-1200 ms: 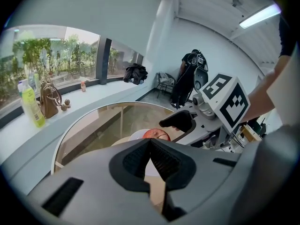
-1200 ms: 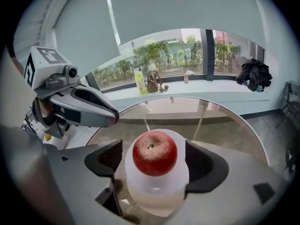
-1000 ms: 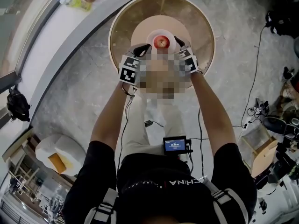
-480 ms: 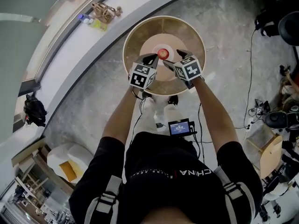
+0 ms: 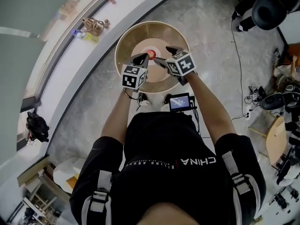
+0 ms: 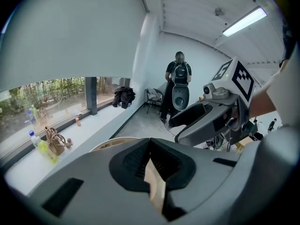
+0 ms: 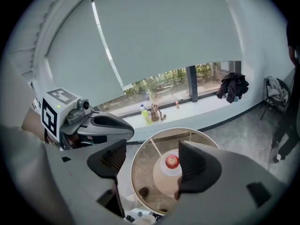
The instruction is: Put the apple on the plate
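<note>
A red apple (image 5: 151, 55) (image 7: 172, 161) rests on a small white plate (image 5: 147, 51) (image 7: 165, 168) at the middle of a round table (image 5: 137, 33) (image 7: 143, 168). Both grippers hang in the air above the table's near half, apart from the apple. My left gripper (image 5: 141, 59) (image 6: 150, 146) is shut with nothing in it. My right gripper (image 5: 165, 56) (image 7: 157, 159) is open and empty; its own view looks down on the apple between the jaws. Each gripper view shows the other gripper alongside.
A curved white window ledge (image 5: 70, 55) runs left of the table, with a bottle (image 7: 143, 112) and a small bag (image 7: 154, 112) on it. A dark jacket (image 6: 123, 96) lies on the ledge. A person (image 6: 178, 78) stands far off. Cables and gear (image 5: 262, 102) lie right.
Both grippers have drawn back from either side of the plate and risen. The head view has pulled up and away. The apple has stayed on the plate.
</note>
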Demonstrator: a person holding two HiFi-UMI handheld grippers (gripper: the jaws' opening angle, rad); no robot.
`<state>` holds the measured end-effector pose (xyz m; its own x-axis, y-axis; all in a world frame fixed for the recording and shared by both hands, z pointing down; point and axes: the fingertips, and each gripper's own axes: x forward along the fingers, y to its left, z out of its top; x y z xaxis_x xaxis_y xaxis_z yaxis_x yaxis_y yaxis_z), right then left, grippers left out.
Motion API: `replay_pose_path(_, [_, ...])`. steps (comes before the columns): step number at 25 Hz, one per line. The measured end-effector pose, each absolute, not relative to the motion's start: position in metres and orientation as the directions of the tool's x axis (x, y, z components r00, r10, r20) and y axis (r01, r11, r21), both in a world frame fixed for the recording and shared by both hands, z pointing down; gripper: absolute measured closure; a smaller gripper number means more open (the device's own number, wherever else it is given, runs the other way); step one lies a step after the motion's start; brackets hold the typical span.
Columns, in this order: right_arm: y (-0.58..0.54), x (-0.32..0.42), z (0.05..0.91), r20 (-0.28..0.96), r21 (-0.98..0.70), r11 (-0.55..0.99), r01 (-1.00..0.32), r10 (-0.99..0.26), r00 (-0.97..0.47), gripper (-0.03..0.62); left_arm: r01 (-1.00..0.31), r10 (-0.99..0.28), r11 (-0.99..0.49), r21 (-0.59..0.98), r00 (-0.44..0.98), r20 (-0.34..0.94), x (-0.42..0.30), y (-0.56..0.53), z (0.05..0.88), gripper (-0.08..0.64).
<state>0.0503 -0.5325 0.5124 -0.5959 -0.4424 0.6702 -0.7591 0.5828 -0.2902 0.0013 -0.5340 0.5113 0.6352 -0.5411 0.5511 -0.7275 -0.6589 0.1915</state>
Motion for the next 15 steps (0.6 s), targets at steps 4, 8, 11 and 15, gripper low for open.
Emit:
replay_pose_path(4, [-0.527,0.067,0.498,0.649,-0.236,0.543,-0.806,-0.529,-0.547,0.370,-0.725,-0.554,-0.662,0.190,0.644,0.527,0.009,-0.524,0.496,0.541])
replay_pose_path(8, [-0.526,0.082,0.489,0.630,-0.181,0.506,-0.843,-0.599,-0.494,0.536,-0.716,-0.557,-0.677,0.169,0.649,0.519,0.015,-0.520,0.485,0.541])
replay_pose_path(11, [-0.523,0.082,0.480,0.612,-0.198,0.523,-0.829,-0.595,-0.521,0.558,-0.709,-0.558,-0.690,0.148,0.651,0.516,0.022,-0.518,0.477,0.541])
replay_pose_path(15, [-0.520,0.083,0.468,0.584,-0.215,0.551,-0.807,-0.590,-0.558,0.560,-0.708,-0.564,-0.693,0.135,0.649,0.511,0.031,-0.513,0.469,0.541])
